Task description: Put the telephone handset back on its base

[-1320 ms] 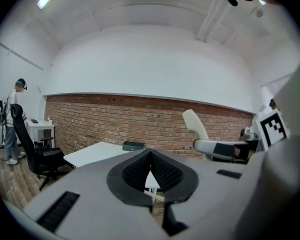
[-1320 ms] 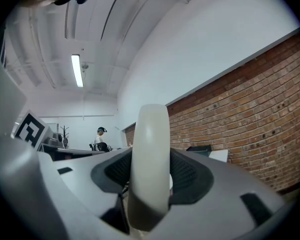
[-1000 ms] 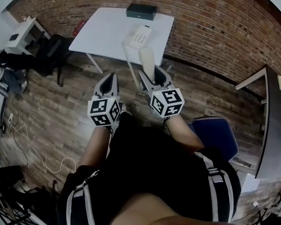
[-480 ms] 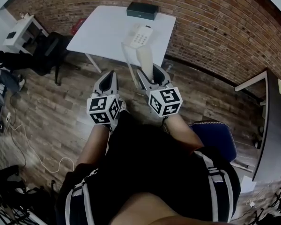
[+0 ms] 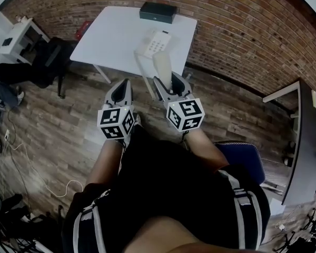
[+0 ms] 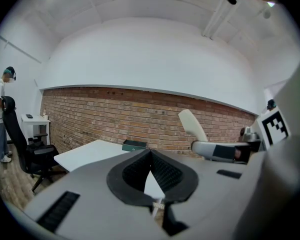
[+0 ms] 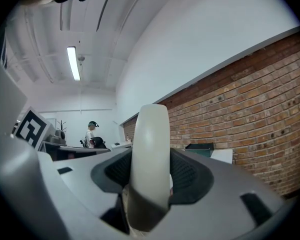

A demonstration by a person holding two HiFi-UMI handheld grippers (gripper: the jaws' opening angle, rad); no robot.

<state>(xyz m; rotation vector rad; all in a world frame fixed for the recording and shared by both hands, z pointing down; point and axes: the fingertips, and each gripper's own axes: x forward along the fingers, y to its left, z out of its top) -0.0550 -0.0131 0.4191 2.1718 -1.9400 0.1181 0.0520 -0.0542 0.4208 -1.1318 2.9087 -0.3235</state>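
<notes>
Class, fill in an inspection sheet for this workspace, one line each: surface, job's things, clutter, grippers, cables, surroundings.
Surface: white table, mostly bare.
Job's things: telephone base on the table; handset off it, apart from the base.
Clutter: dark box at the table's far edge.
Grippers: right gripper shut on the handset; left gripper shut, empty.
Cables: white cable on the floor, left; handset cord not made out.
Surroundings: brick wall, wood floor, black chair, blue chair.

Head view steeply down, gripper views level, sharing table (image 5: 113, 38)
</notes>
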